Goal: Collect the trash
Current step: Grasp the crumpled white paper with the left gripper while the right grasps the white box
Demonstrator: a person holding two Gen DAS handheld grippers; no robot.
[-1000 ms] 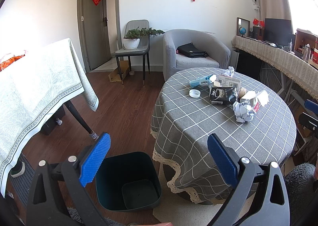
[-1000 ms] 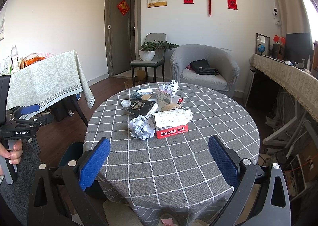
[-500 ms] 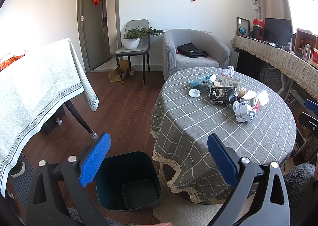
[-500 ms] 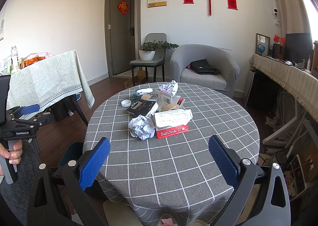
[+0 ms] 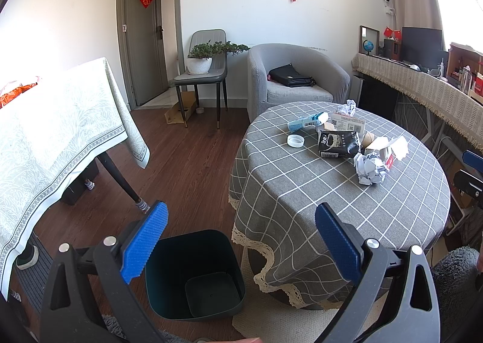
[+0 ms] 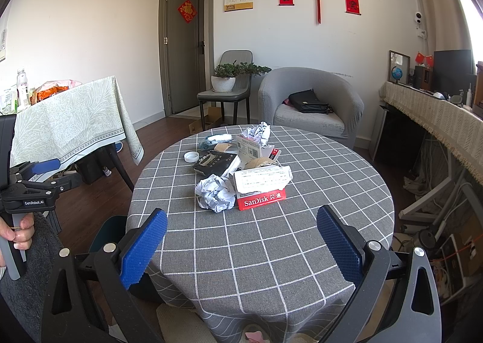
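A: What does the left wrist view show?
B: The left gripper (image 5: 241, 248) gapes wide, holding nothing, above the dark green bin (image 5: 193, 275), which stands on the floor just beside the round table's (image 5: 302, 207) near-left edge. Trash sits toward the table's far side: a crumpled paper ball (image 5: 370, 168), a black packet (image 5: 338, 143), a white cap (image 5: 295, 141).

A: And the right wrist view?
B: The right gripper (image 6: 241, 248) is spread wide and empty over the table's near edge. The crumpled paper ball (image 6: 215, 193) touches a red SanDisk box (image 6: 261, 199) at the table's middle. The left gripper (image 6: 33, 177) is out past the table's left edge, fingers apart.
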